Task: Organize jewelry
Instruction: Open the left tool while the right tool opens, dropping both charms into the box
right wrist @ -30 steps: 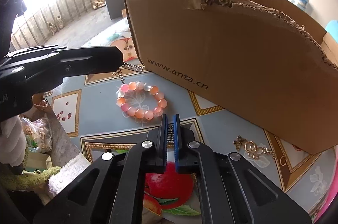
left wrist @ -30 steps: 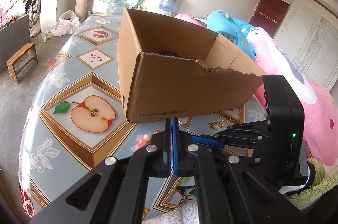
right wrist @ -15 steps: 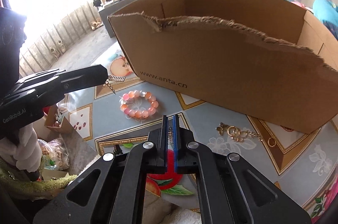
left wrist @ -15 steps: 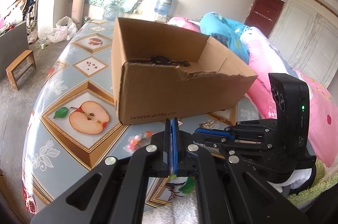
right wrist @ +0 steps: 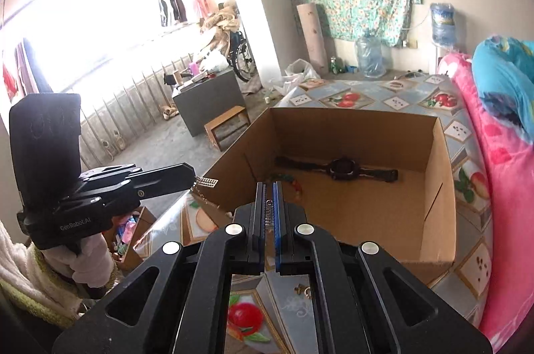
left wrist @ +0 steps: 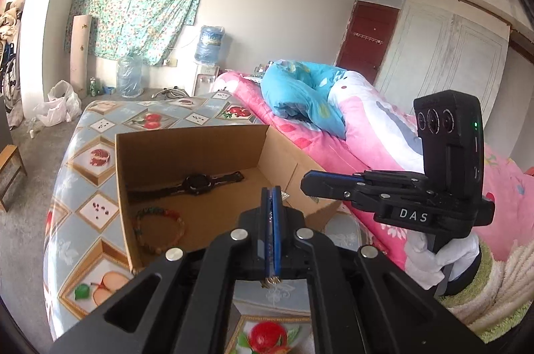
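An open cardboard box (left wrist: 187, 140) (right wrist: 440, 187) stands on the fruit-patterned table. Inside it lie a black watch (left wrist: 197, 183) (right wrist: 343, 168) and a multicoloured beaded bracelet (left wrist: 160, 227) (right wrist: 293, 183). My left gripper (left wrist: 271, 188) (right wrist: 191, 174) hovers above the box's near wall, shut on a silver chain (right wrist: 208, 182) whose sparkly end sticks out past its tip. To its right at about the same height is my right gripper (right wrist: 268, 185) (left wrist: 303, 183), also shut, with thin chain links showing between its pads. A small gold piece (right wrist: 302, 289) lies on the cloth below the fingers.
The tablecloth (left wrist: 96, 210) drops off to the floor on the left, where a wooden stool (right wrist: 227, 125) and a grey cabinet (right wrist: 207, 100) stand. A pink quilt (left wrist: 373, 133) and a blue pillow (left wrist: 300, 93) crowd the right side of the box.
Both grippers have risen from table height to above the box's torn near wall, so its inside now shows. The pink bead bracelet on the cloth has dropped out of view.
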`<state>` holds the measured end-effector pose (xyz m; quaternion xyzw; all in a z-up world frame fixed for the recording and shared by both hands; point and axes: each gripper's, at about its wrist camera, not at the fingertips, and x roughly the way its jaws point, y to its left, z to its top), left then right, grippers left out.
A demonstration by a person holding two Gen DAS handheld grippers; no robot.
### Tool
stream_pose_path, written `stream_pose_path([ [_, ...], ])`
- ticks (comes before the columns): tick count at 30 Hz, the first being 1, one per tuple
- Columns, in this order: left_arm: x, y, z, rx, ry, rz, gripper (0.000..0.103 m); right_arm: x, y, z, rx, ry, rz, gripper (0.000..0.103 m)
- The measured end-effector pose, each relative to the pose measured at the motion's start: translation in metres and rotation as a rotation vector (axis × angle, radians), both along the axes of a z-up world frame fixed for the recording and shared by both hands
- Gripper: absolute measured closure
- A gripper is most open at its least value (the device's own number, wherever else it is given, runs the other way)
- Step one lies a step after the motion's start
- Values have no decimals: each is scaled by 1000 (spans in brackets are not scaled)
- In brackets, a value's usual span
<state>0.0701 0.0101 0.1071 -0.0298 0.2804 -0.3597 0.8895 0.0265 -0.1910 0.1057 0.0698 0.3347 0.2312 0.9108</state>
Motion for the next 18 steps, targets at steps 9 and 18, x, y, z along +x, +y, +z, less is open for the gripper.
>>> stream_pose_path([
  [9, 114, -49, -47, 183, 259, 13, 102, 117, -21, -50, 22, 301, -17, 101],
  [18, 143, -57, -64, 243, 350, 67, 86, 150, -26, -62, -2, 387, -26, 95],
])
